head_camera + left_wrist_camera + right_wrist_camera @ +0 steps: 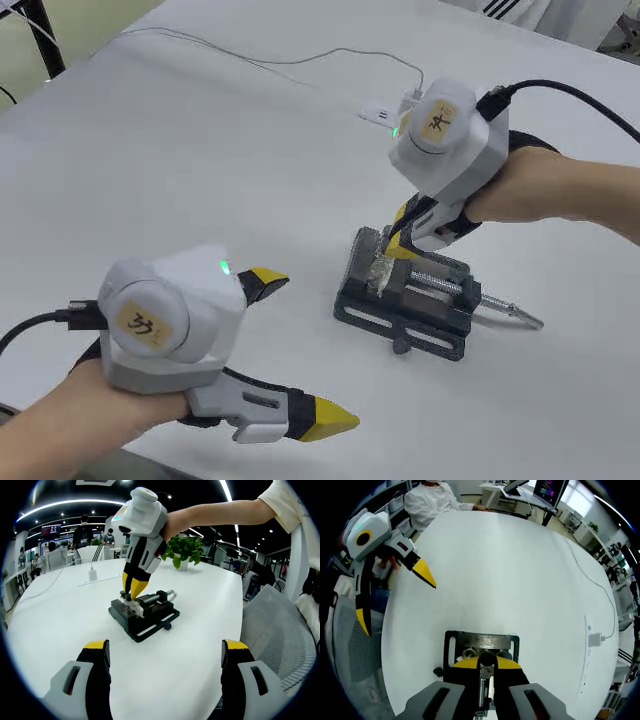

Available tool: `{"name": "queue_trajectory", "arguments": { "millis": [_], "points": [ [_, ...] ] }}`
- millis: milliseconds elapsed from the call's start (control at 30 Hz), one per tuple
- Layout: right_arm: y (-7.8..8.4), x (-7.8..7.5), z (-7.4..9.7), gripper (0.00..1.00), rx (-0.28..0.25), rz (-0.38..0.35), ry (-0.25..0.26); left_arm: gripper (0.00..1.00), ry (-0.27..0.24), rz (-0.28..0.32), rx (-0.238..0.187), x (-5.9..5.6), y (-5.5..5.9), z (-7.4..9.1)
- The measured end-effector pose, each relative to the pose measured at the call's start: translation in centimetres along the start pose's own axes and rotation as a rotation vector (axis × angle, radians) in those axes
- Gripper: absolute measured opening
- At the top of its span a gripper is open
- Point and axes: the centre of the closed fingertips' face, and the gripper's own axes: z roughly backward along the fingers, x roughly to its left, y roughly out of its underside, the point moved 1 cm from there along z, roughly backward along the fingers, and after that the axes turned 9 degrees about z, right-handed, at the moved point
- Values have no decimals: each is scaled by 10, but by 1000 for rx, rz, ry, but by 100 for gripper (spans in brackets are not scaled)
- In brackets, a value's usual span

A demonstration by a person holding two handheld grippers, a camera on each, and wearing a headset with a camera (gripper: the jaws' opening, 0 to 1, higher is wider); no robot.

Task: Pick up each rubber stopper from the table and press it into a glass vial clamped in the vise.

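While a person's hand holds it low on the near side of the vise [420,310], the left gripper [300,350] has its two yellow-tipped jaws spread wide, with nothing between them but bare white table [250,150]. It sits well apart from the vise, and in its own view the jaws frame the vise from a distance. The vise is small and dark, and it stands on the table with its screw handle [510,312] sticking out to the side away from the left gripper. A clear glass vial [380,272] stands upright, clamped between the vise's jaws. The right gripper [400,232] comes down steeply from above, and its tips are right at the top of the vial. Its jaws are drawn narrow, almost meeting. In the right gripper view they pinch a small dark round thing that looks like a rubber stopper [487,658], directly over the clamped vial. Whether the stopper is already seated in the vial's mouth cannot be told, because the jaw tips cover the spot. On the far side of the vise, a white charger [383,113] lies on the table, and a thin cable [300,60] runs away from it. Beyond the vise, the left gripper view shows a potted green plant [186,547] on the table's far edge, and a grey mesh chair [275,630] stands beside the table.
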Motion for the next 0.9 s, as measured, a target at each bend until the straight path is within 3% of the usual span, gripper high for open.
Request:
{"name": "queue_trajectory", "arguments": {
  "millis": [600,767,900],
  "points": [
    [-4,12,7,10,-18,113,-9,91,1,0,5,1,0,2],
    [-3,7,11,18,-25,120,9,91,1,1,1,1,-1,2],
    [0,-1,20,15,-37,125,16,91,0,2,3,3,0,2]
  ]
}}
